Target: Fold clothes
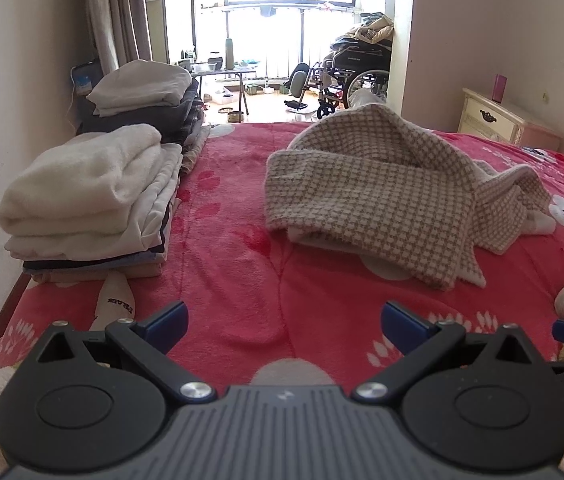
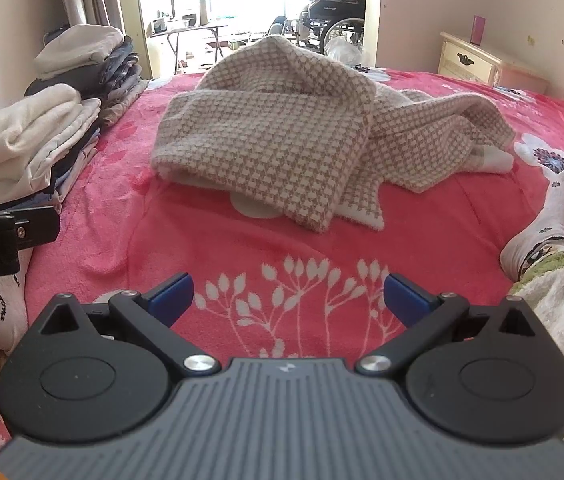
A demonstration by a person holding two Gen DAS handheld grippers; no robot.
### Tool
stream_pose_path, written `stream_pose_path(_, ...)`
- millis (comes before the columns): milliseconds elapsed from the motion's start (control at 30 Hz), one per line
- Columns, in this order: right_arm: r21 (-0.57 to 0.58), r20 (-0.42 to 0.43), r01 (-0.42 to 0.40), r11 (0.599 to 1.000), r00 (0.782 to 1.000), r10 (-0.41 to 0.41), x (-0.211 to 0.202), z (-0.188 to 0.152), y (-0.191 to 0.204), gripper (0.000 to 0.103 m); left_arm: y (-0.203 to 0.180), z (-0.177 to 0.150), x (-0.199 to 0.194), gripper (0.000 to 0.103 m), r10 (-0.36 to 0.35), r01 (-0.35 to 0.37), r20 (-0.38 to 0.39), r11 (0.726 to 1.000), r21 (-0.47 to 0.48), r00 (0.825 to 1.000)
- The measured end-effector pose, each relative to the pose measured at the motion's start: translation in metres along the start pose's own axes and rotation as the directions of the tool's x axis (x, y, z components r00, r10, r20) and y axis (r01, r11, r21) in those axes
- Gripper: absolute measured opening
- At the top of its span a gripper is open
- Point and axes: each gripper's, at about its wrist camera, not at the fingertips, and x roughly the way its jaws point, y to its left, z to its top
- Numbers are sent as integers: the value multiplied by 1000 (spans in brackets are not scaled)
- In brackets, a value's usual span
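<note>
Left gripper (image 1: pixel 284 320) has its jaws spread wide, nothing between the blue fingertips (image 1: pixel 170 318), hanging over bare red blanket (image 1: pixel 242 280) near the front of the bed. Right gripper (image 2: pixel 288 294) same: jaws wide, empty, over the white leaf print on the blanket (image 2: pixel 202 248). Neither touches any cloth. The other gripper's body shows at the left edge of the right wrist view, so the two sit side by side. The task item, a beige-and-white checked garment (image 1: pixel 386 192), lies rumpled and partly doubled over mid-bed, ahead of both grippers and well apart from them; one part bunches up at the back, another trails off to the right (image 2: pixel 442 136). Against the left wall, two stacks of folded clothes: the near stack (image 1: pixel 90 200) has white fleece on top over thinner white and dark layers, the far stack (image 1: pixel 150 96) has a cream piece over dark ones. A socked foot (image 2: pixel 550 216) rests on the blanket at the right, with a fuzzy white-and-green sleeve or pant cuff (image 2: pixel 558 288) beside the right gripper. Beyond the bed: a cream nightstand (image 1: pixel 498 116) with a pink cup (image 1: pixel 499 87) on top at right, a wheelchair (image 1: pixel 354 76) piled with things by the bright window, a folding table (image 1: pixel 226 76) with clutter, curtains (image 1: pixel 118 12) at left.
</note>
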Motion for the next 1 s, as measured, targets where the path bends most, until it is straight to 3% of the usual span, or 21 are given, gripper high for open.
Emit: stream_pose_path(1000, -36, 7, -24, 999, 1000, 25, 5, 10, 38, 102, 23, -1, 3, 103, 32, -33, -25, 999, -42, 999)
